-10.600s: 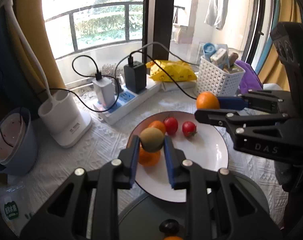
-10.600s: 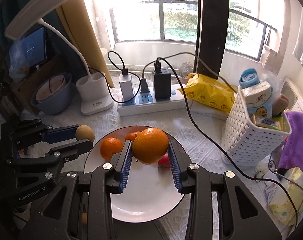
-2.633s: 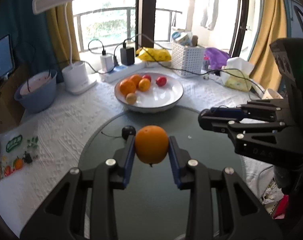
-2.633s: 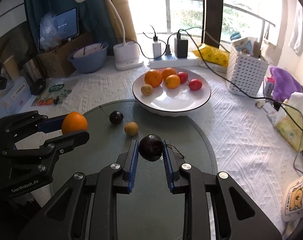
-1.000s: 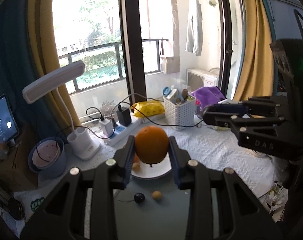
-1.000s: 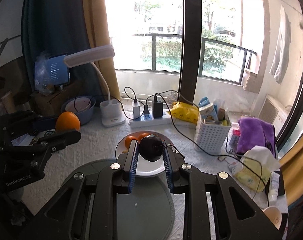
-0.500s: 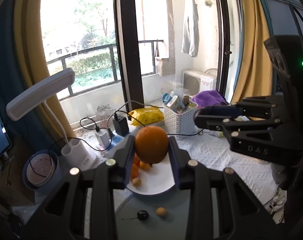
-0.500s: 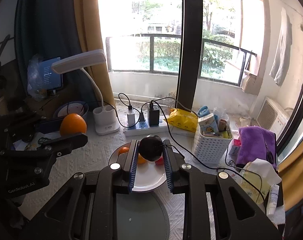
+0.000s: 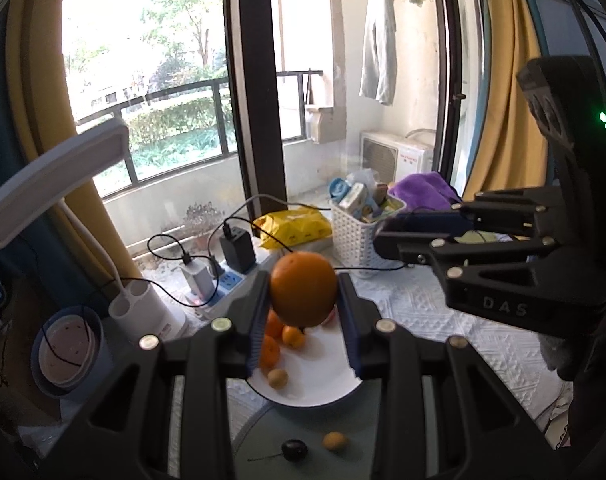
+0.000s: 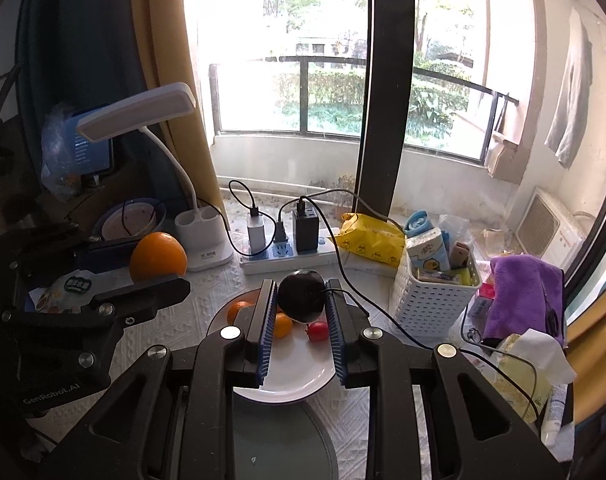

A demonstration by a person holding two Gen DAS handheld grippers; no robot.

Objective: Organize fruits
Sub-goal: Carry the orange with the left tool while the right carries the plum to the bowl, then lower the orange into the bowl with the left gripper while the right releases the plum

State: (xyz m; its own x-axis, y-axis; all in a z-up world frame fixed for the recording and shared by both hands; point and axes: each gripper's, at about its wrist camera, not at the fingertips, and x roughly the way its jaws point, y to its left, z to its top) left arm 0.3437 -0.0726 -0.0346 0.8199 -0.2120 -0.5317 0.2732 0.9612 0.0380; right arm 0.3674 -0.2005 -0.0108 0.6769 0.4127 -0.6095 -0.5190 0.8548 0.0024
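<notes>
My left gripper is shut on a large orange, held high above the white plate. The plate holds small oranges, a small yellow-brown fruit and a red tomato. My right gripper is shut on a dark plum, also above the plate. A dark cherry-like fruit and a small yellow fruit lie on the grey mat in front of the plate. The left gripper with its orange shows at the left of the right wrist view.
Behind the plate stand a power strip with chargers, a white desk lamp, a yellow bag and a white basket. A blue bowl is at the left. A purple cloth is at the right.
Both grippers have kept their fruit and come forward and down toward the plate, which now looks larger and sits right under the fingertips.
</notes>
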